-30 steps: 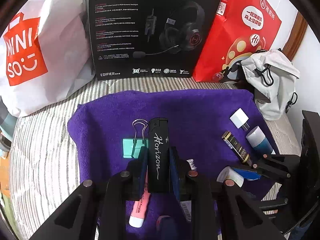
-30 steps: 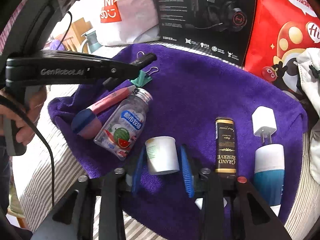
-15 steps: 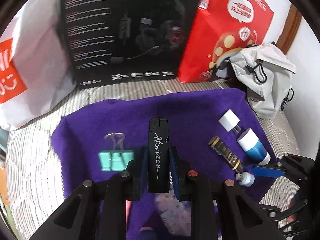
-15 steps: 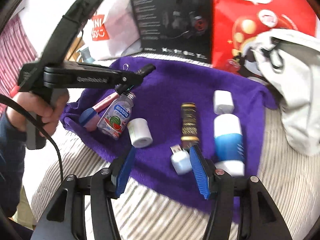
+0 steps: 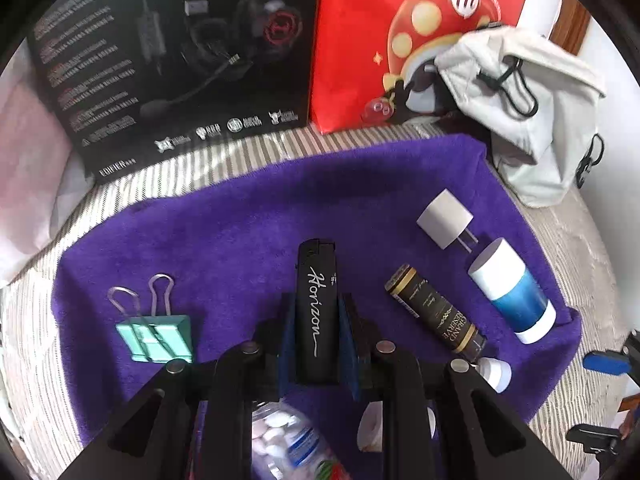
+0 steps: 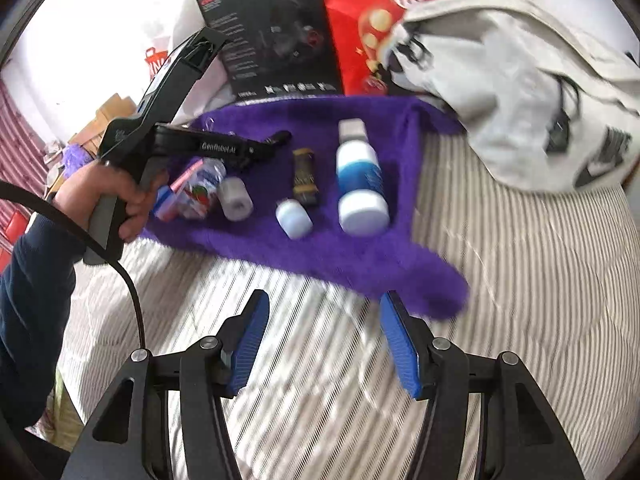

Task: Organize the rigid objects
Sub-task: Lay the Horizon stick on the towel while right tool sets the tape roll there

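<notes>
A black headset box [image 5: 176, 64] leans at 11 o'clock in the left wrist view. A red paper bag [image 5: 400, 32] stands touching it at 1 o'clock. A light grey drawstring bag [image 5: 532, 116] lies at 2 o'clock. A white shopping bag [image 5: 28, 168] is at 9 o'clock. All rest on a striped bedcover [image 6: 500, 280].
</notes>
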